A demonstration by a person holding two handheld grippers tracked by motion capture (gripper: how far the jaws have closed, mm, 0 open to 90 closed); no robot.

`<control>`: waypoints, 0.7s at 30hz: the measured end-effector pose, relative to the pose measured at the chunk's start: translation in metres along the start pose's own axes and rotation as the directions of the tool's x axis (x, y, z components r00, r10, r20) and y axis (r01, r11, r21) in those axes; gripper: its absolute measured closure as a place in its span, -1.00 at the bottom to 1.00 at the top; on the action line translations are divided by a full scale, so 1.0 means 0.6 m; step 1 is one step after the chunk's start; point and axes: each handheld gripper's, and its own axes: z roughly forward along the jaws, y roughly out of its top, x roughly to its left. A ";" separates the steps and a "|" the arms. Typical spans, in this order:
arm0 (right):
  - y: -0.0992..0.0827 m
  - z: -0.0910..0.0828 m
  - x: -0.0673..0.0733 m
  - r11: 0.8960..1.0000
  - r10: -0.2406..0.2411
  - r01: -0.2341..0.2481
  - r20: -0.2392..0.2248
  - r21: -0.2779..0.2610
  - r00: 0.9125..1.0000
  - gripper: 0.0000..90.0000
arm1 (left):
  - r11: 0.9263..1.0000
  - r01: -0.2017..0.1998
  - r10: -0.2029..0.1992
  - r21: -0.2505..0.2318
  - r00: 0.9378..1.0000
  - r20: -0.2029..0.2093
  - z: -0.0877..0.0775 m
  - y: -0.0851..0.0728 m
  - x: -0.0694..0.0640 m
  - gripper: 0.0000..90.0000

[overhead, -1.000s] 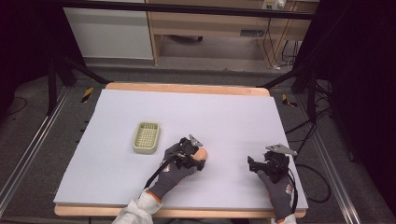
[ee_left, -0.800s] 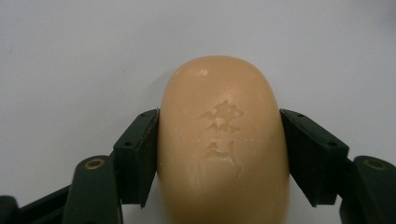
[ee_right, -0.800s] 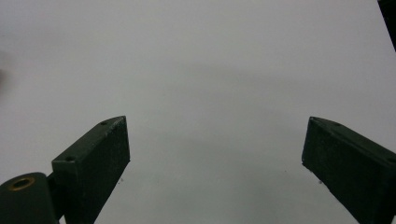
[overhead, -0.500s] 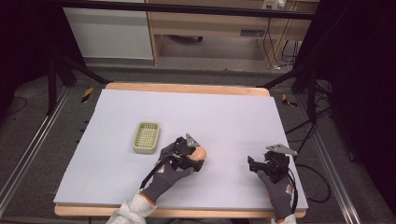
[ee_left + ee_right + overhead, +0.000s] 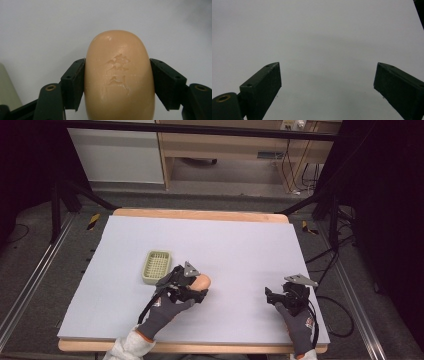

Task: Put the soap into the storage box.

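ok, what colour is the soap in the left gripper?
Pale peach-tan, with a stamped mark on top. The soap shows best in the left gripper view, between the left gripper jaws.

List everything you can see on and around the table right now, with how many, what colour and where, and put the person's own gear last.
soap bar: 1, peach-orange with a stamped mark, between the left gripper's jaws, near the front middle of the table
basket: 1, pale green, slotted, on the table just left of the soap bar
table: 1, pale grey top with a wooden edge
cabinet: 1, white-fronted, on the floor behind the table
cables: several, dark, hanging behind the table at the right
left gripper: 1, black, shut on the soap bar, held by a grey-gloved hand
right gripper: 1, black, jaws apart with nothing between them, at the front right of the table, held by a grey-gloved hand
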 end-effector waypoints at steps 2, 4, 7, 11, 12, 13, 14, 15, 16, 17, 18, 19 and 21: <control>0.000 0.000 0.000 1.000 -0.002 0.002 0.000 0.000 1.000 -0.82 | 1.000 0.009 -0.010 -0.013 1.000 -0.004 -0.006 -0.006 0.007 -0.29; 0.000 0.000 0.000 1.000 -0.004 0.004 0.000 -0.001 1.000 -0.82 | 1.000 0.019 -0.020 -0.019 1.000 -0.006 -0.011 -0.009 0.014 -0.29; -0.001 0.000 0.000 1.000 -0.007 0.007 0.000 0.000 1.000 -0.82 | 0.999 0.036 -0.036 -0.027 0.999 -0.016 -0.018 -0.013 0.024 -0.29; -0.001 -0.002 0.001 1.000 -0.007 0.007 -0.004 -0.001 1.000 -0.82 | 0.997 0.059 -0.061 -0.043 0.998 -0.032 -0.029 -0.016 0.042 -0.29; -0.001 -0.002 0.001 1.000 -0.007 0.007 -0.004 -0.001 1.000 -0.82 | 0.997 0.059 -0.061 -0.043 0.998 -0.032 -0.029 -0.016 0.042 -0.29; -0.001 -0.001 0.002 1.000 -0.008 0.008 -0.005 -0.002 1.000 -0.82 | 0.997 0.062 -0.063 -0.043 0.997 -0.034 -0.031 -0.016 0.045 -0.29; -0.001 -0.001 0.002 1.000 -0.010 0.010 -0.005 -0.002 1.000 -0.82 | 0.997 0.065 -0.067 -0.046 0.997 -0.036 -0.033 -0.016 0.049 -0.29; -0.001 -0.001 0.003 1.000 -0.009 0.009 -0.006 0.001 1.000 -0.82 | 0.996 0.073 -0.075 -0.051 0.996 -0.037 -0.034 -0.017 0.051 -0.29; -0.001 -0.001 0.004 1.000 -0.012 0.012 -0.007 0.000 1.000 -0.82 | 0.995 0.079 -0.081 -0.054 0.996 -0.040 -0.036 -0.017 0.055 -0.29; -0.001 -0.001 0.005 1.000 -0.011 0.011 -0.006 0.001 1.000 -0.82 | 0.995 0.084 -0.087 -0.060 0.995 -0.043 -0.037 -0.017 0.058 -0.29; -0.001 -0.001 0.005 1.000 -0.011 0.011 -0.006 0.000 1.000 -0.82 | 0.994 0.085 -0.088 -0.062 0.995 -0.047 -0.040 -0.017 0.062 -0.29; -0.001 -0.001 0.005 1.000 -0.011 0.011 -0.007 -0.001 1.000 -0.82 | 0.994 0.091 -0.095 -0.068 0.994 -0.051 -0.042 -0.017 0.065 -0.29; -0.001 -0.001 0.006 1.000 -0.011 0.011 -0.007 0.001 1.000 -0.82 | 0.993 0.098 -0.102 -0.072 0.993 -0.060 -0.046 -0.017 0.072 -0.29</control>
